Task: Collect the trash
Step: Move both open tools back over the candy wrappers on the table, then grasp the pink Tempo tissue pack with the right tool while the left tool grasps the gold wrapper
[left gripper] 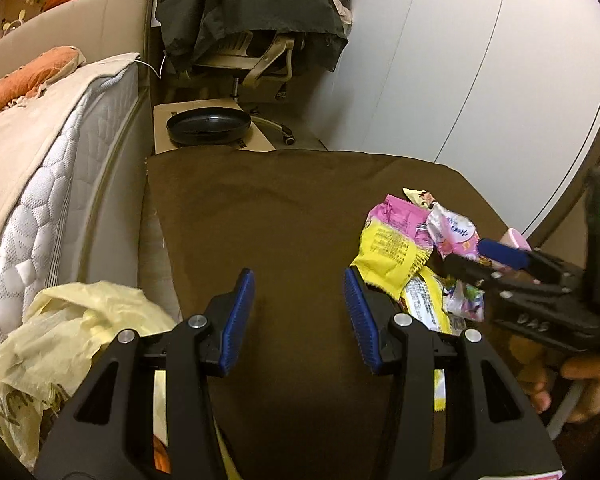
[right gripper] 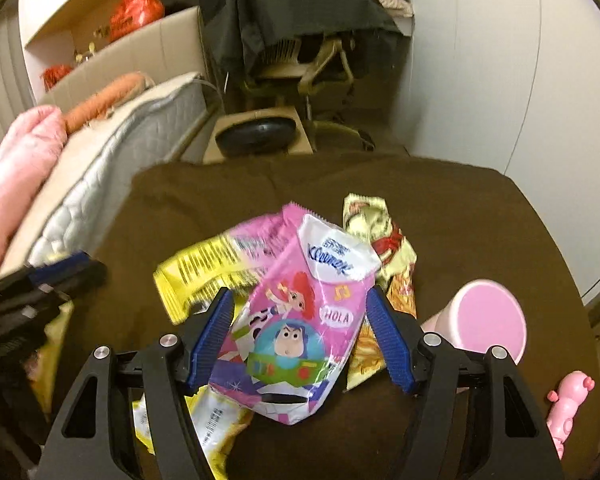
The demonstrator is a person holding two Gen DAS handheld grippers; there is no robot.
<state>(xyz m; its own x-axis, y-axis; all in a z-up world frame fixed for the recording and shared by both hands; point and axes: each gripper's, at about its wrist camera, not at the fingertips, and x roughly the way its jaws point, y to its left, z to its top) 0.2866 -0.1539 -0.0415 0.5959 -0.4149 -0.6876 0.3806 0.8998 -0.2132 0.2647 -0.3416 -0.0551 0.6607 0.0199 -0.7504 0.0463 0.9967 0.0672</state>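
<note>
My right gripper [right gripper: 302, 320] is shut on a pink Kleenex tissue pack [right gripper: 296, 320] printed with cartoon figures, one blue pad on each side of it. The pack hangs over a pile of snack wrappers on the brown cloth [right gripper: 460, 208]: a yellow and pink wrapper [right gripper: 212, 264] on the left and a cream and red one [right gripper: 380, 236] behind. In the left wrist view the same pile [left gripper: 388, 248] lies right of my left gripper [left gripper: 300, 312]. That gripper stands open over bare cloth with nothing between its fingers. A pale yellow plastic bag [left gripper: 72, 332] sags at the table's left edge.
A pink cup [right gripper: 486, 320] lies on its side at the right, with a pink toy pig [right gripper: 568, 404] near the table's edge. A bed [left gripper: 60, 184] runs along the left. Behind the table, a black pan [left gripper: 208, 124] sits on a cardboard box below a draped office chair [left gripper: 260, 60].
</note>
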